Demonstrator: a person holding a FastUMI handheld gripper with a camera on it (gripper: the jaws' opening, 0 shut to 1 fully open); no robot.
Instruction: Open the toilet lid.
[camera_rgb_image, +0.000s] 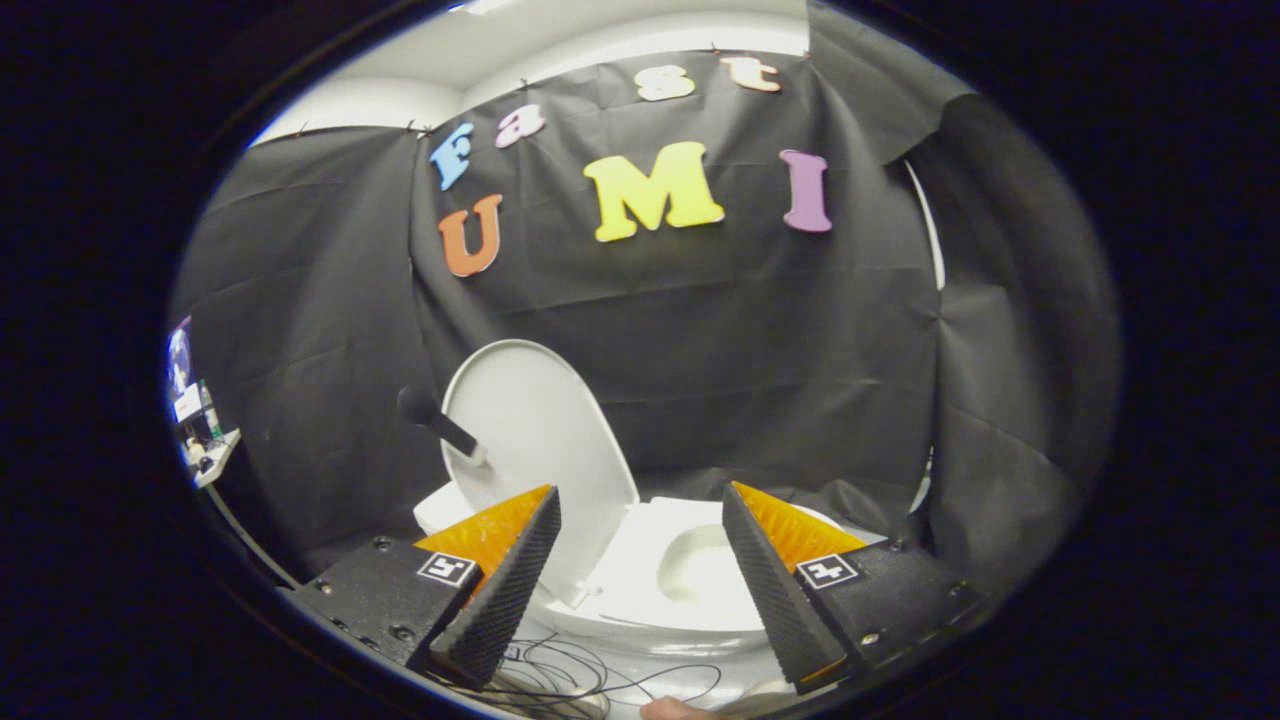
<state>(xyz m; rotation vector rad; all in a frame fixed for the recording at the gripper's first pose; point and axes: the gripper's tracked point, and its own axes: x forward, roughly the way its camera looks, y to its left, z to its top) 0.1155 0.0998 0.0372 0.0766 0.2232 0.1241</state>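
Two fingers spread wide, holding nothing | toilet lid raised upright | seat beyond gripper

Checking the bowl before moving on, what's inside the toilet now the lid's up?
The lid stands raised. Inside the toilet only part of the pale bowl shows between the open gripper jaws; its bottom is hidden by the seat's rim.

The white toilet lid is standing raised and near upright, leaning back and tilting a little, with a dark handle sticking out from its face. Beside it the white toilet is lying open beyond my fingers, its seat and bowl showing.
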